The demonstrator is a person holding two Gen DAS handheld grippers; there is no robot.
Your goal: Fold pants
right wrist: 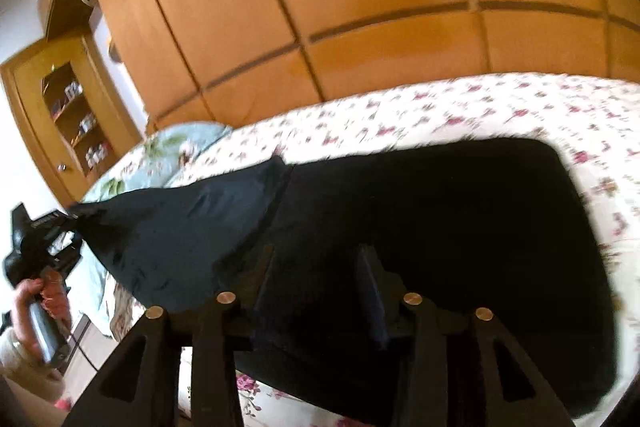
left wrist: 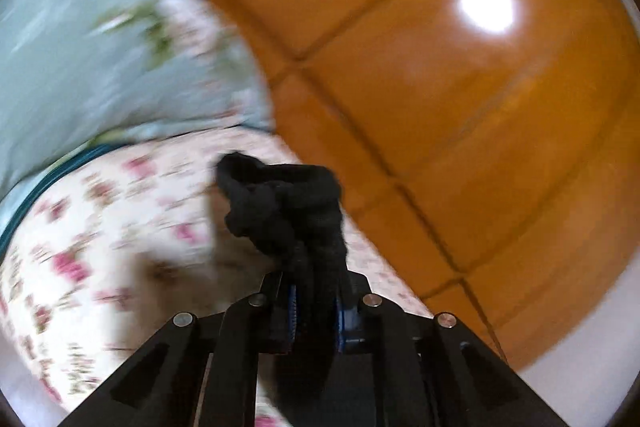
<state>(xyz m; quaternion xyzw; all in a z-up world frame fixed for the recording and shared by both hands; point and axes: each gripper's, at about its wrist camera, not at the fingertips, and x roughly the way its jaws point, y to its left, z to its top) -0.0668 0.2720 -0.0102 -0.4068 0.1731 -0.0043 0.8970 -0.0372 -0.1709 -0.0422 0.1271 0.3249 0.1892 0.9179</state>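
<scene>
We see the left gripper (left wrist: 316, 301) clamped on a bunched corner of the black pants (right wrist: 420, 227), lifted off the floral bed (right wrist: 440, 107). The right gripper (right wrist: 316, 259), fingers parted, hovers over the pants spread just ahead.

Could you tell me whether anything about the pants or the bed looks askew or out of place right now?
Nothing looks damaged. The black fabric pants lie on the floral bedspread, but one end is pulled up off it into a bunched cone by the left gripper, so they sit uneven. The right gripper stands open over them.
</scene>
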